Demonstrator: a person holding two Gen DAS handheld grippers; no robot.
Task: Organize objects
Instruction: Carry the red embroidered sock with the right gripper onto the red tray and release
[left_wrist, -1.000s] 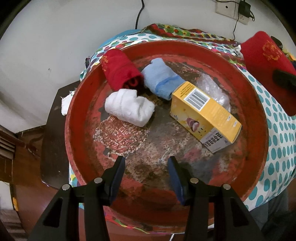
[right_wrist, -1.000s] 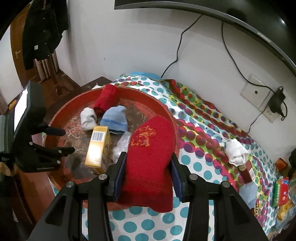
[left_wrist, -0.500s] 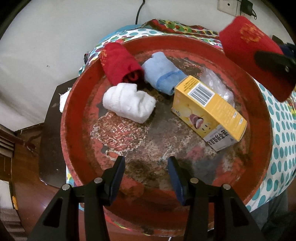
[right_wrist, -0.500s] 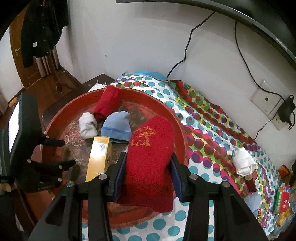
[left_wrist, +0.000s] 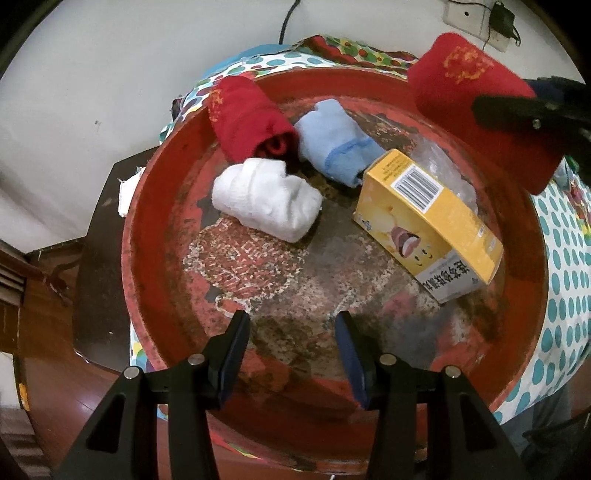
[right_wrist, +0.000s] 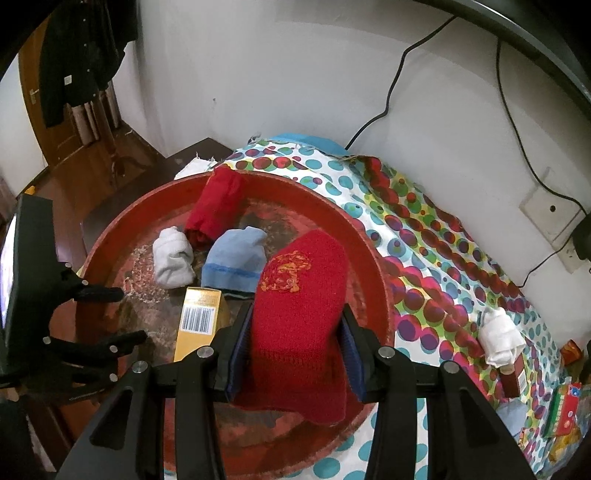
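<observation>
A large worn red round tray (left_wrist: 155, 258) (right_wrist: 362, 236) holds a rolled red cloth (left_wrist: 247, 118) (right_wrist: 214, 210), a rolled white cloth (left_wrist: 266, 201) (right_wrist: 171, 258), a light blue rolled cloth (left_wrist: 336, 142) (right_wrist: 236, 264), a yellow box (left_wrist: 424, 218) (right_wrist: 197, 319) and clear plastic wrap (left_wrist: 439, 162). My right gripper (right_wrist: 295, 354) is shut on a red knitted cloth with gold embroidery (right_wrist: 299, 314) (left_wrist: 476, 99), held above the tray's right part. My left gripper (left_wrist: 291, 332) hangs open over the tray's near side, nothing between its fingers.
The tray rests on a polka-dot cloth (right_wrist: 424, 236) against a white wall with cables and a socket (right_wrist: 550, 214). Another rolled white cloth (right_wrist: 500, 336) and small packets (right_wrist: 565, 406) lie at the right. A dark side table (left_wrist: 99, 229) and wooden floor are at the left.
My right gripper has carried the red embroidered cloth leftward and lower, from beside the tray to above it. The left gripper stays in place and open.
</observation>
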